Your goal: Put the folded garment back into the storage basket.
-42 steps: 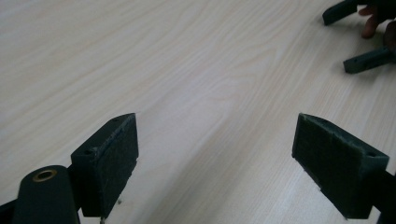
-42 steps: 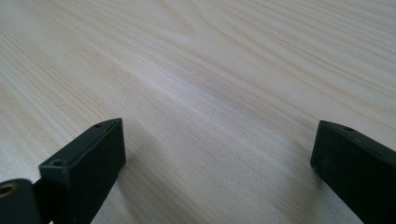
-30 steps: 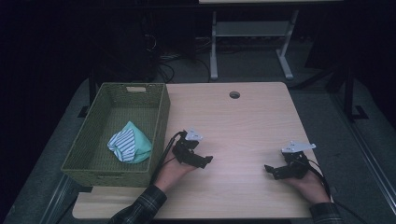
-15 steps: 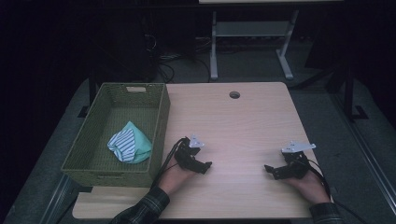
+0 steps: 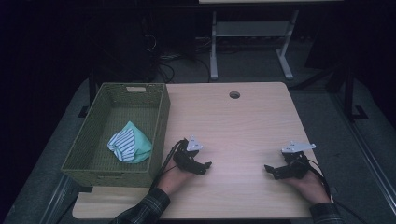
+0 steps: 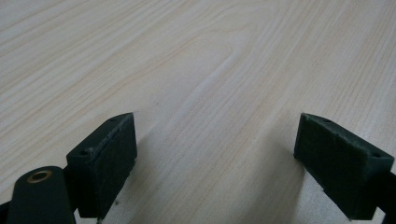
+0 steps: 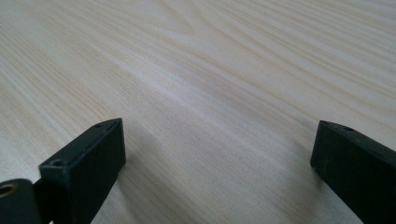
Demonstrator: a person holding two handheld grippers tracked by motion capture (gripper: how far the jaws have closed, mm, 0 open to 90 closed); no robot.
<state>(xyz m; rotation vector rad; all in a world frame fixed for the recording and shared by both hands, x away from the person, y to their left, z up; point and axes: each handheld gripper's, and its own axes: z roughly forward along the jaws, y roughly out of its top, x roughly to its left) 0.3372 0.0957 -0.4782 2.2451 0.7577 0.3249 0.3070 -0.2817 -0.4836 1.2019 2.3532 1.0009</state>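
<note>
A green woven basket (image 5: 159,122) stands on the left of the light wooden table (image 5: 243,126). Inside it lies a bundled cloth (image 5: 129,143), mint green with a white striped part. My left gripper (image 5: 204,166) rests low on the table just right of the basket's near corner, open, with bare wood between its jaws (image 6: 215,154). My right gripper (image 5: 271,171) sits near the table's front right, also open over bare wood (image 7: 219,158). Both point toward the table's middle.
A round cable hole (image 5: 234,94) lies near the table's far edge. Beyond the table stand a white frame's legs (image 5: 214,51) and loose cables on the dark floor. A cable (image 5: 164,164) trails from the left gripper along the basket's side.
The left gripper has drawn back toward the front edge and lowered to the table. The right gripper has stayed put.
</note>
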